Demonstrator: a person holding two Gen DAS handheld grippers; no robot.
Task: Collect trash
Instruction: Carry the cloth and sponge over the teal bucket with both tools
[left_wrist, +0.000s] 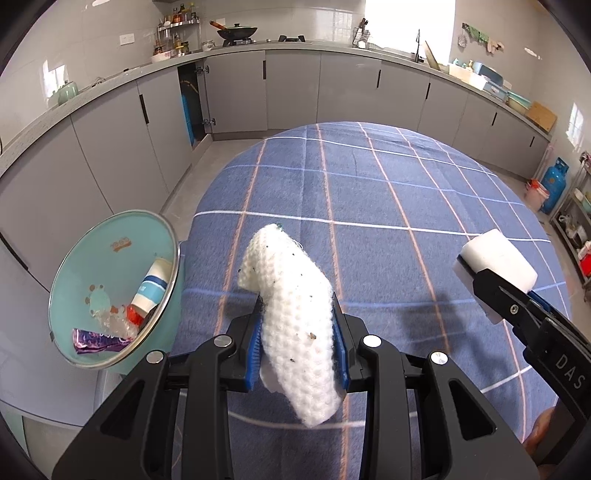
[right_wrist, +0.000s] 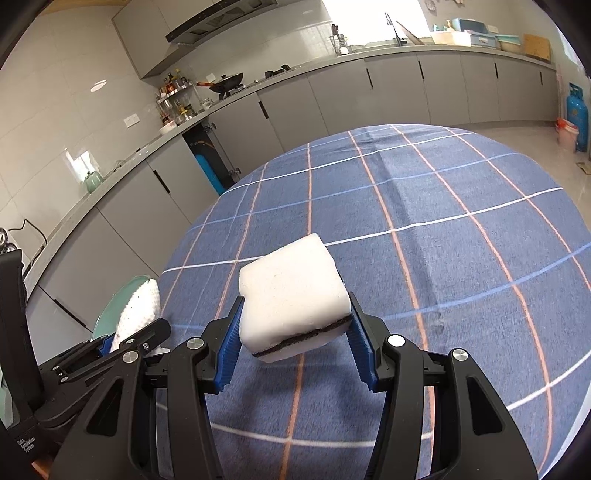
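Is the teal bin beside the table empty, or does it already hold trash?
Already holding trash. The bin is open, and inside lie a white-and-blue paper cup, a purple wrapper and some clear plastic.

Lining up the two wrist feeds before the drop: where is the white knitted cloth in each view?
Left wrist view: knitted cloth at centre, pinched in the left claw.
Right wrist view: lower left, partly behind the left claw's black frame.
Shared landmark: the teal bin, at left in both.
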